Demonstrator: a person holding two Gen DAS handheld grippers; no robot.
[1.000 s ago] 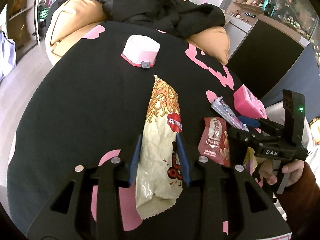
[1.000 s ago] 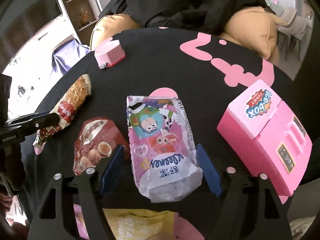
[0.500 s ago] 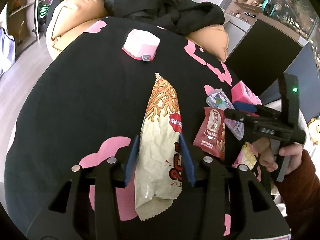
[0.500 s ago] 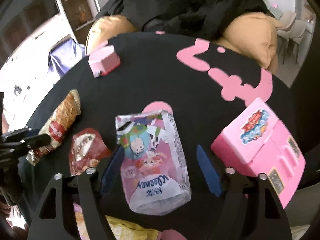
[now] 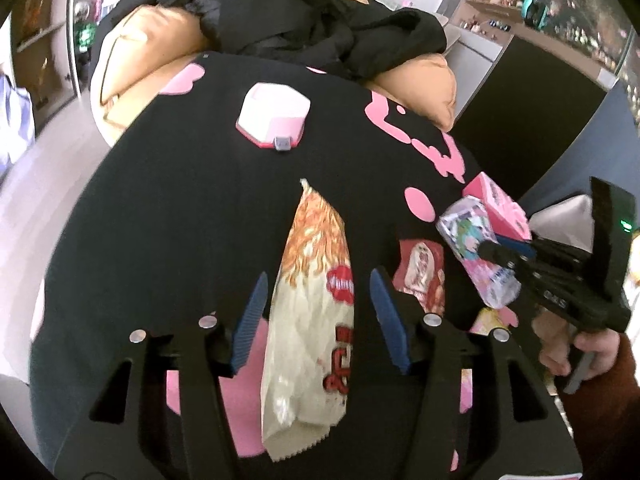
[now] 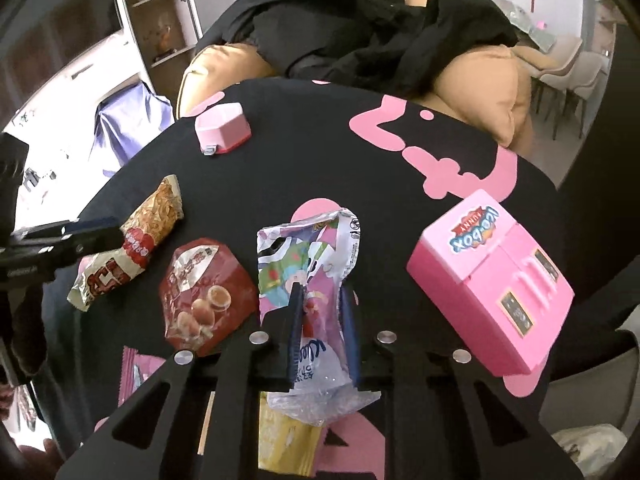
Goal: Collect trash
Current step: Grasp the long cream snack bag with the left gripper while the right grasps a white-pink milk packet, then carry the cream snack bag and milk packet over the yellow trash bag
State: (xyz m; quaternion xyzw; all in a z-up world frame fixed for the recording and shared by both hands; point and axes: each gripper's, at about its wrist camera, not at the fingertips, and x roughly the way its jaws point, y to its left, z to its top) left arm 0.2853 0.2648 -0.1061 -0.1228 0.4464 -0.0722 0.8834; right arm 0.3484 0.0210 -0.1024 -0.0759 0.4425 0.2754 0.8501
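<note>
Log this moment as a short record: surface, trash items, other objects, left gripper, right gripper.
surface: black cloth with pink shapes
trash items: noodle snack bag; red snack packet; pink tissue pack; yellow wrapper
other objects: pink toy icebox; small pink box
left gripper: jaws just opening, astride the noodle snack bag, pads clear of it
right gripper: jaws just closed, pinching the pink tissue pack

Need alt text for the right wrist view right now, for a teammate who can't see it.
The right gripper is shut on a crumpled pink tissue pack. On the black tablecloth around it lie a red snack wrapper, a noodle snack bag and a pink toy fridge.
</note>
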